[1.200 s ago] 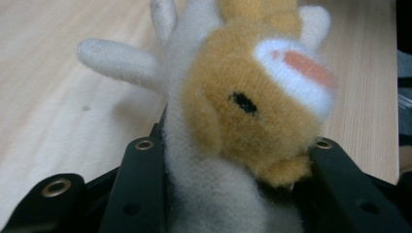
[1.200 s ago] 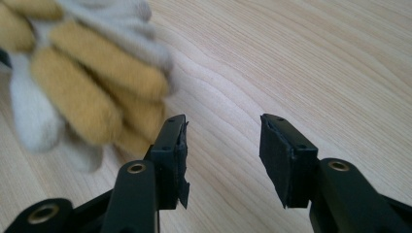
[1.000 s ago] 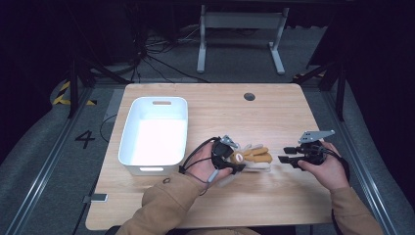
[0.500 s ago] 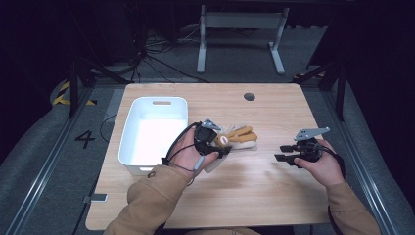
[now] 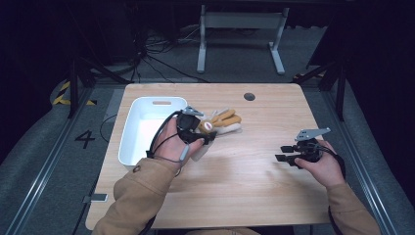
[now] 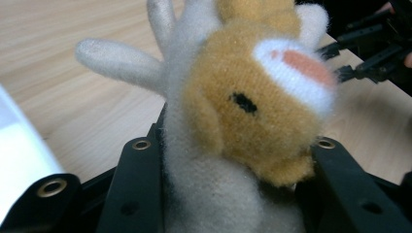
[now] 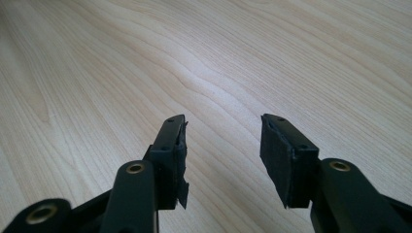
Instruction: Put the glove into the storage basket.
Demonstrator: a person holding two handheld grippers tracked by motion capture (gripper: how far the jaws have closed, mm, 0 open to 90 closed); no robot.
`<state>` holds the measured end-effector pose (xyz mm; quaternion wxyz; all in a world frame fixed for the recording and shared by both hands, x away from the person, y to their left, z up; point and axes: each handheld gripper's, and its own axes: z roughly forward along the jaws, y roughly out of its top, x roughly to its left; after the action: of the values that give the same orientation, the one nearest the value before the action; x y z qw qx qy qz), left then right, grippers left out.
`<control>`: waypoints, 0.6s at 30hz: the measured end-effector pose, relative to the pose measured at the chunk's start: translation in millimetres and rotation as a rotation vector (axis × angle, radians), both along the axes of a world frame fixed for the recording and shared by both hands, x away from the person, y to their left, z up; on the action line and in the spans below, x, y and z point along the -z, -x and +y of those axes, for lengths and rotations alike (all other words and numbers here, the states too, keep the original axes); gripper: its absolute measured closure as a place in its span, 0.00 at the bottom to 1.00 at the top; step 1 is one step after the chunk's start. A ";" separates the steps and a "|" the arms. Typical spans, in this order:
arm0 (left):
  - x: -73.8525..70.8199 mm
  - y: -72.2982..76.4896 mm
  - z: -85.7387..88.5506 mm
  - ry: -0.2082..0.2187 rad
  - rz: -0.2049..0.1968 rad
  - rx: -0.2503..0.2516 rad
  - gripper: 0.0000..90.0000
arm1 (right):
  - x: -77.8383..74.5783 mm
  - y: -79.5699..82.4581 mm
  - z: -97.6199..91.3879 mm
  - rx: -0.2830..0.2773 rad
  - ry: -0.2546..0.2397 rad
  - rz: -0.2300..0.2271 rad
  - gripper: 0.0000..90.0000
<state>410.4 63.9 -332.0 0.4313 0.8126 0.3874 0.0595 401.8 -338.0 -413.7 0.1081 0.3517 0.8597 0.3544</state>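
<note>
Obscured and cropped items, as I see them

Plush toy [image 6: 243, 111]: lower body hidden between the jaws, top cropped, snout blurred. White bin [image 6: 19, 155]: only a corner, cut by the frame edge. Left gripper [image 5: 198, 132]: fingertips seemingly covered by the toy from above.

The high view is looking forward and down over the pale wooden table [image 5: 244, 186]. Both gripper views are sitting close above that same wood, and the left one is also catching the right gripper [image 6: 369, 53] farther off.
</note>
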 end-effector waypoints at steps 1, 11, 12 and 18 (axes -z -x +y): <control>-1.9 -0.3 4.1 0.012 0.004 -0.016 0.66 | 0.1 0.6 0.1 0.002 0.001 -0.003 0.59; -11.1 -6.2 36.8 0.022 -0.007 -0.125 0.66 | -1.4 3.5 0.2 0.005 0.001 -0.005 0.59; -11.1 -6.2 36.8 0.022 -0.007 -0.125 0.66 | -1.4 3.5 0.2 0.005 0.001 -0.005 0.59; -8.9 -10.5 60.2 0.021 -0.015 -0.229 0.66 | -2.4 4.4 3.0 -0.005 0.007 -0.010 0.59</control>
<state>420.9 124.2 -323.1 0.4329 0.7581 0.4751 0.1103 397.4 -335.0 -411.3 0.1125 0.3473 0.8612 0.3536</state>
